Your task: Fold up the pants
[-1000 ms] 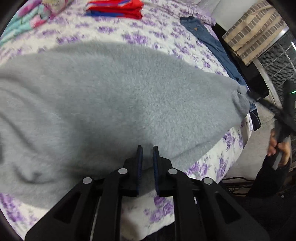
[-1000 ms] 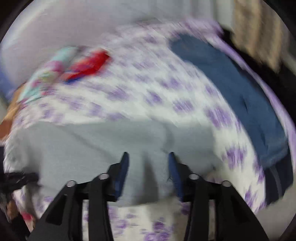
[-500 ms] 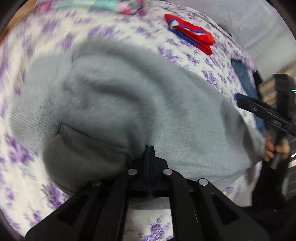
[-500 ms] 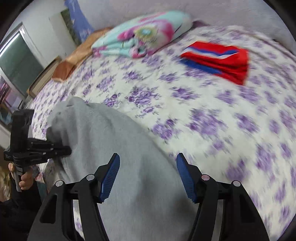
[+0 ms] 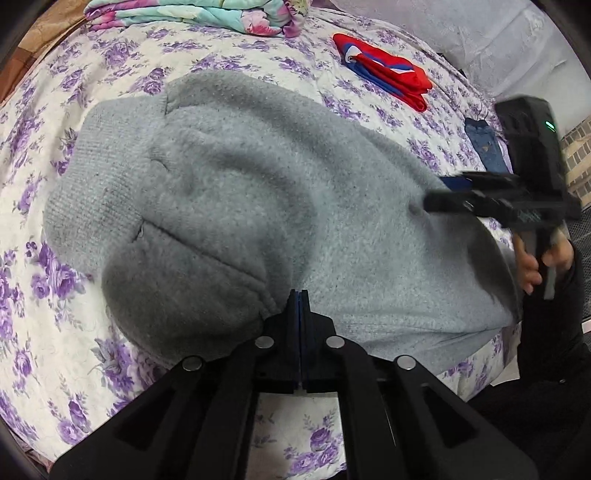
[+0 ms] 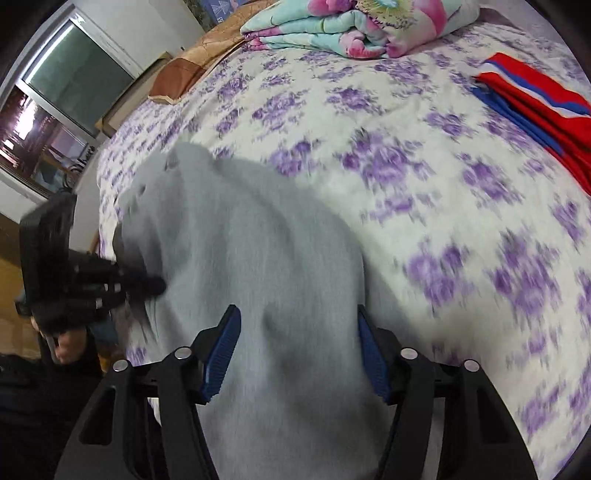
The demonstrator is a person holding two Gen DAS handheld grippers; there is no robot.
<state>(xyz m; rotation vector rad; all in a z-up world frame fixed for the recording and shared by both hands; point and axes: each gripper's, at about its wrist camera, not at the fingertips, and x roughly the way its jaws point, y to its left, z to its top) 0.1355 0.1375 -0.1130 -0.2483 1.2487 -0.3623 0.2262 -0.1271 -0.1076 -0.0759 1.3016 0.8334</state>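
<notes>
Grey fleece pants [image 5: 258,206] lie across the flowered bedspread [image 5: 55,295], waistband at the left. My left gripper [image 5: 298,295] is shut at the pants' near edge; whether cloth is pinched between the pads is hidden. It also shows in the right wrist view [image 6: 147,284], at the pants' left end. My right gripper [image 6: 297,347] is open just above the grey pants [image 6: 258,277], its blue pads on either side of a small ridge. It shows in the left wrist view [image 5: 443,201], tips on the cloth at the right.
Folded red and blue clothing [image 5: 384,77] and a rolled floral blanket [image 5: 207,14] lie at the far side of the bed. Blue jeans [image 5: 484,144] lie at the right edge. The bed edge runs under my left gripper.
My left gripper has shut at the pants' near edge and swung left toward the waistband. My right gripper let go of the cloth, opened wide and moved in over the pants.
</notes>
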